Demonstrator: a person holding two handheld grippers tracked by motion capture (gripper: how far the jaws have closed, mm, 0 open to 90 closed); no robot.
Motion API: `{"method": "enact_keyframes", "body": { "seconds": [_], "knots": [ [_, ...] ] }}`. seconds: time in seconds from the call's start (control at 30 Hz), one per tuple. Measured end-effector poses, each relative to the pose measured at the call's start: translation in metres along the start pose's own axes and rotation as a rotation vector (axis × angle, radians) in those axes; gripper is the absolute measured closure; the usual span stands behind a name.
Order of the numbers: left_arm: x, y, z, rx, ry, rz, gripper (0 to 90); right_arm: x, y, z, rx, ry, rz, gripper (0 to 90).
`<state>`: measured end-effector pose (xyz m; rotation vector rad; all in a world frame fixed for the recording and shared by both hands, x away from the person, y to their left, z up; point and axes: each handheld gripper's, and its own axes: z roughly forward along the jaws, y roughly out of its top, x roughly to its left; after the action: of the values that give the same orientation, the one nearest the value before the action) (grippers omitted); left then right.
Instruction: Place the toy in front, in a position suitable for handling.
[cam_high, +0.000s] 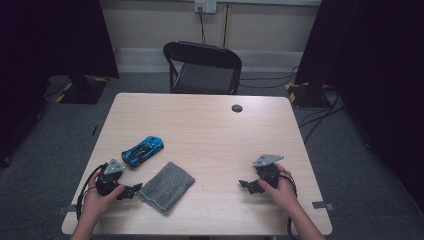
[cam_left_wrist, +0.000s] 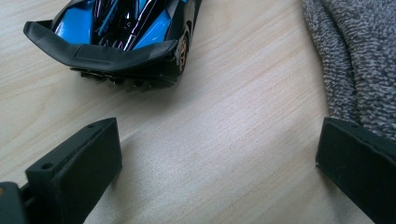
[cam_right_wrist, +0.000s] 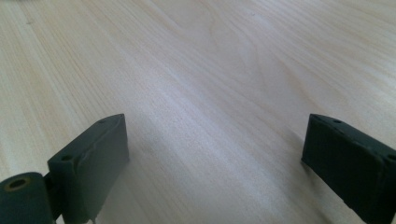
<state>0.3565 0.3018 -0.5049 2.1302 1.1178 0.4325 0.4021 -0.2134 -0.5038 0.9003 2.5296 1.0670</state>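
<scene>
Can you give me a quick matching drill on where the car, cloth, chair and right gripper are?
Things:
1. car
2. cloth
3. chair
4. right gripper

Places or states:
a. behind the table's far edge
b. open over bare wood
c. folded, just right of the left gripper
d. just beyond the left gripper

Pairs: 1-d, 2-c, 3-a, 4-b

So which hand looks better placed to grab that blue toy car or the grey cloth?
Probably the left. The left gripper, open, sits right beside the grey cloth and near the blue toy car. The right gripper rests over bare table, farther away.
</scene>
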Motion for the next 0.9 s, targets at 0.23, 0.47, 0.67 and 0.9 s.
{"method": "enact_keyframes", "body": {
  "seconds": [0.23,0.47,0.67,0.9],
  "knots": [
    [-0.001,0.0,0.0,0.001,0.005,-0.006,0.0,-0.002,0.001,0.001,0.002,0.011,-0.005,5.8],
    [-0.001,-0.001,-0.003,-0.01,0.022,-0.025,3.2,-0.002,0.001,0.001,0.002,0.015,-0.008,5.8],
    [-0.001,0.003,-0.015,-0.044,0.006,-0.054,24.0,-0.003,0.001,0.001,0.003,0.019,-0.013,5.3],
    [-0.011,0.02,-0.022,-0.052,0.009,0.015,19.5,-0.003,0.001,0.002,0.003,0.023,-0.017,4.8]
  ]
}}
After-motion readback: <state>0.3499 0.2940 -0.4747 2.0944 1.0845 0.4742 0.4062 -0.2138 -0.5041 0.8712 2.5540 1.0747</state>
